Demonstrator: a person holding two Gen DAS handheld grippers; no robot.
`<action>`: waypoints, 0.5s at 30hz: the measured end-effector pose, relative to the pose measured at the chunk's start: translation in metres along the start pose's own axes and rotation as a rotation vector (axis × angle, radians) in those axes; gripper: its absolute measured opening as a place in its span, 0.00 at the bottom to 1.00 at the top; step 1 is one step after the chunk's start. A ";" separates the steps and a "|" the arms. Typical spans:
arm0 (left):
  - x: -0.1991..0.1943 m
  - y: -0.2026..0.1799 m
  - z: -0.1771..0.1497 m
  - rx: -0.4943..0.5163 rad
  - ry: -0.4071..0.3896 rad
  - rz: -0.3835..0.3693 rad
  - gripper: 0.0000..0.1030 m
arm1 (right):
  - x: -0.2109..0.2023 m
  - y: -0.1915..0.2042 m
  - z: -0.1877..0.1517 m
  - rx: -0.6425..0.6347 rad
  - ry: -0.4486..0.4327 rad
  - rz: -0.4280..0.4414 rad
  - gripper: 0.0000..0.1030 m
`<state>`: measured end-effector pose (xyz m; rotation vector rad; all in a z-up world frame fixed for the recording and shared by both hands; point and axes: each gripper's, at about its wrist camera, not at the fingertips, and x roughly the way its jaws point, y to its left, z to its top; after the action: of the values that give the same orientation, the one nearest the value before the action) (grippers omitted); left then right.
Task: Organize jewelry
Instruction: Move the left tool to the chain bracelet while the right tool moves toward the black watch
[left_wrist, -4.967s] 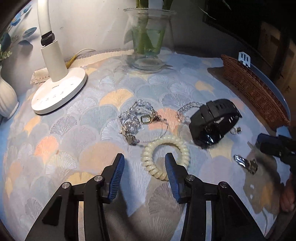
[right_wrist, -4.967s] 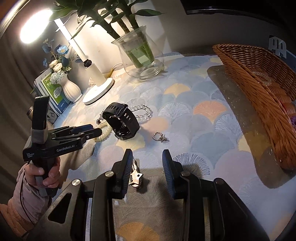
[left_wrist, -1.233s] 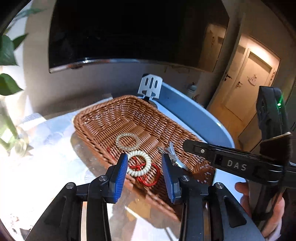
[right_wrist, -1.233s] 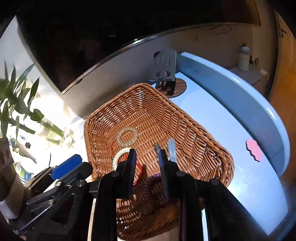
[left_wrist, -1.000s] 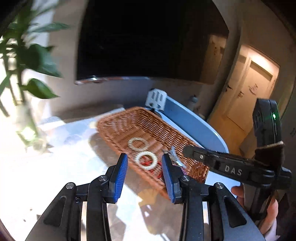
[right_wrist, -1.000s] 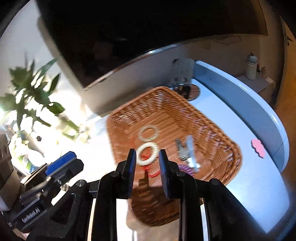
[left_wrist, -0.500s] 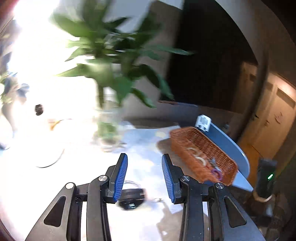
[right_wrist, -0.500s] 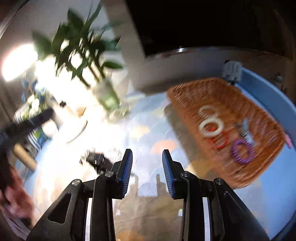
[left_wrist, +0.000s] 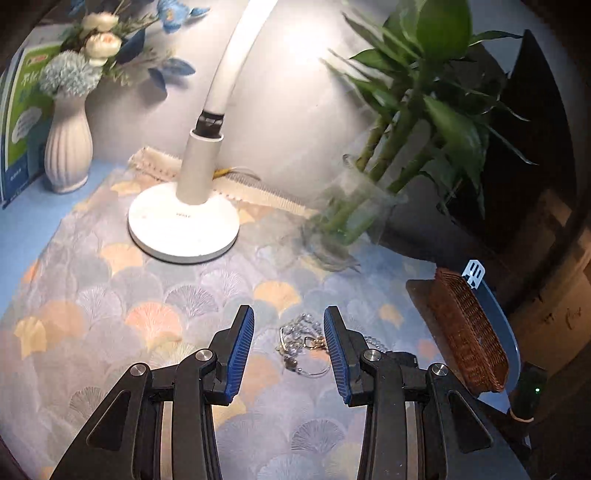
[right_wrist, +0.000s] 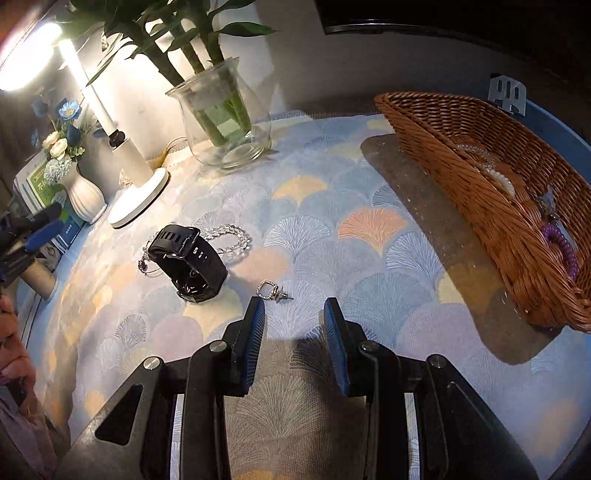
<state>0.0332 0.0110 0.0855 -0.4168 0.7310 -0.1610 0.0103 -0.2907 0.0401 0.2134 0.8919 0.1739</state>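
Two grippers hang over the table (right_wrist: 369, 177), which is covered by a cloth with a fan-leaf pattern, and both have their jaws released with nothing between them. The left gripper (left_wrist: 289, 347) looks down on a tangle of silver chain and clear beads (left_wrist: 301, 345) lying on the cloth just ahead of its fingertips. The right gripper (right_wrist: 294, 325) sits low, with a small square earring (right_wrist: 271, 290) lying on the cloth just beyond its left finger, not touched. Further left lies a black watch (right_wrist: 188, 262), its band curled, with a clear bead bracelet (right_wrist: 231, 236) touching its far side.

At the right edge of the table stands a brown wicker basket (right_wrist: 480, 192). Inside it show a pale bracelet (right_wrist: 495, 175), a purple coil hair tie (right_wrist: 561, 247) and a small metal piece too dim to name. The basket's near wall hides much of what it holds.

Along the back stand a glass vase (right_wrist: 225, 122) with green stalks, a white desk lamp (left_wrist: 184, 221) on a round base, and a ribbed white vase (left_wrist: 68, 151) of blue and cream flowers beside a green and white box (left_wrist: 18, 114). The lamp base and the glass vase sit well behind the loose pieces, with bare cloth lying between those pieces and the basket.
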 end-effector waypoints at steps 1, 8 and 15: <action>0.008 0.005 -0.003 -0.012 0.021 -0.005 0.39 | 0.001 -0.001 0.001 0.005 0.006 -0.003 0.35; 0.062 0.004 -0.027 -0.019 0.160 -0.019 0.39 | 0.007 -0.012 0.004 0.052 0.028 0.028 0.35; 0.091 -0.015 -0.041 0.052 0.185 0.080 0.39 | 0.007 -0.007 0.003 0.016 0.023 0.002 0.35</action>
<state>0.0722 -0.0417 0.0092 -0.3254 0.9220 -0.1442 0.0172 -0.2956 0.0348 0.2279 0.9160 0.1708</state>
